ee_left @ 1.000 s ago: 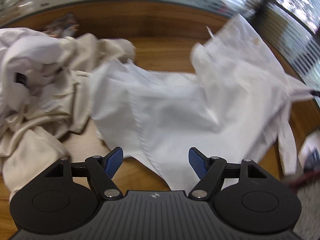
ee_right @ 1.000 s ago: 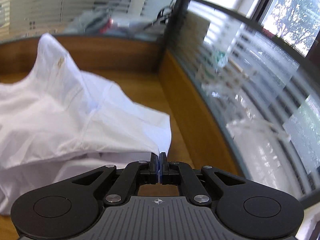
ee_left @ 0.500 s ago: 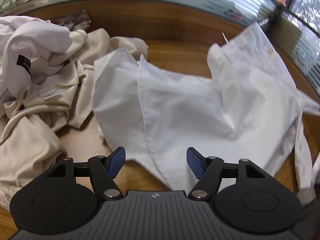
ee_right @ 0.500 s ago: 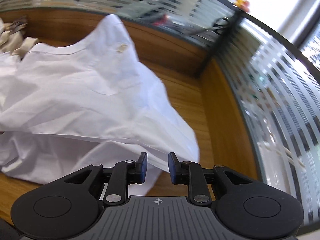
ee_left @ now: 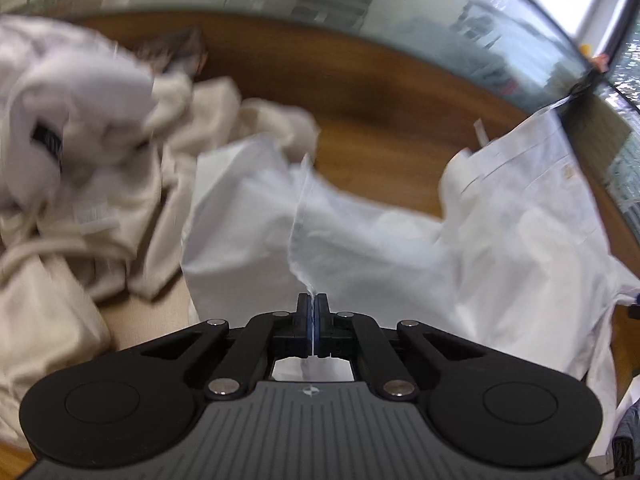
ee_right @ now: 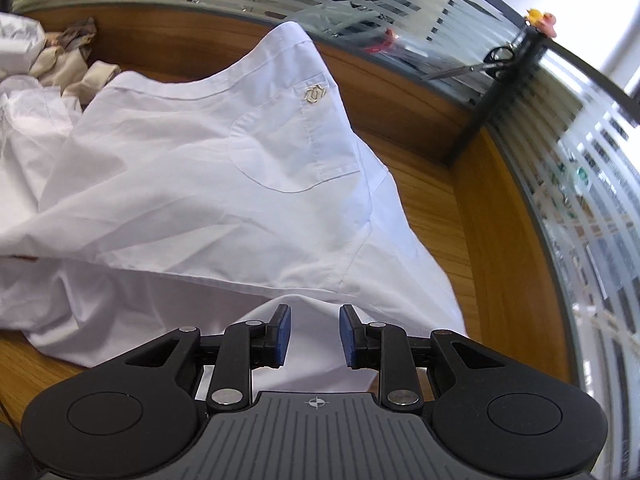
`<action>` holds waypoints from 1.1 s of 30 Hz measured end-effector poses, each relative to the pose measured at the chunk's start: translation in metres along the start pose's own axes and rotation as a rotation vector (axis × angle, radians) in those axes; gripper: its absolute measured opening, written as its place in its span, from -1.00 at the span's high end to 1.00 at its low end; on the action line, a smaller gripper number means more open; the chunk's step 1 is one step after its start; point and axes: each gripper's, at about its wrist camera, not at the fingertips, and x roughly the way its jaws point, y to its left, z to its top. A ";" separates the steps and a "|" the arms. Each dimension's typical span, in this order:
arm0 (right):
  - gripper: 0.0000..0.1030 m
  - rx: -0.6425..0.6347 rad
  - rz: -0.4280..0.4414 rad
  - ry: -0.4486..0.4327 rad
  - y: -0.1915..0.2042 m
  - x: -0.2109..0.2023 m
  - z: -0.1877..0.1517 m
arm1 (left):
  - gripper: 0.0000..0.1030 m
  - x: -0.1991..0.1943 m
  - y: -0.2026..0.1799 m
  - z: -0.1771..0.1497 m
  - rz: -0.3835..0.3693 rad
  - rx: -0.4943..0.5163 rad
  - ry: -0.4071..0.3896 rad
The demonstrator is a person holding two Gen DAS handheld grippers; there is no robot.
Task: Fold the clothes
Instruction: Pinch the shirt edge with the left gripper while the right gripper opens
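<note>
Nearest to us on the left, our left gripper (ee_left: 312, 308) has its jaws pressed together on an edge of the white shirt (ee_left: 360, 248); the pinched cloth rises from between the pads as a thin ridge running away from us. On the right, our right gripper (ee_right: 312, 334) has its jaws a little apart and opening. White cloth lies under and between the blue pads (ee_right: 282, 334), but they do not press on it.

Just past both grippers, the white shirt spreads rumpled across the wooden table (ee_right: 424, 200). In the right view its chest pocket (ee_right: 288, 148) faces up, with a small emblem (ee_right: 314, 94) on a tab at the pocket's edge. A part of the shirt beyond the pocket stands up in a peak.

To the left of the shirt, and touching it, we see a heap of cream clothes (ee_left: 80, 208). A white garment lies on top of that heap, with a dark label (ee_left: 46, 136) showing; this part is blurred. Behind the heap is a small dark patterned cloth (ee_left: 176, 46).

Farthest off, a wooden ledge backs the table, and above it runs striped frosted glass (ee_right: 592, 184). A pair of scissors (ee_right: 480, 64) hangs by the dark post at the corner, with a small yellow and pink thing (ee_right: 542, 20) on top of the post.
</note>
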 end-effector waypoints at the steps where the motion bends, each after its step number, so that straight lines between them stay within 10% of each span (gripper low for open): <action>1: 0.45 0.009 0.001 0.001 0.000 0.000 0.000 | 0.99 -0.008 0.001 0.003 -0.011 -0.003 -0.024; 9: 0.44 0.026 0.000 0.009 0.003 0.003 -0.002 | 1.00 -0.058 0.010 0.048 -0.035 -0.091 -0.208; 21: 0.43 -0.023 0.037 -0.017 0.008 0.001 0.007 | 0.99 0.032 0.008 0.041 0.234 0.140 0.012; 33: 0.42 -0.331 0.417 -0.175 0.072 -0.028 0.032 | 0.99 0.068 0.010 0.035 0.261 0.211 0.088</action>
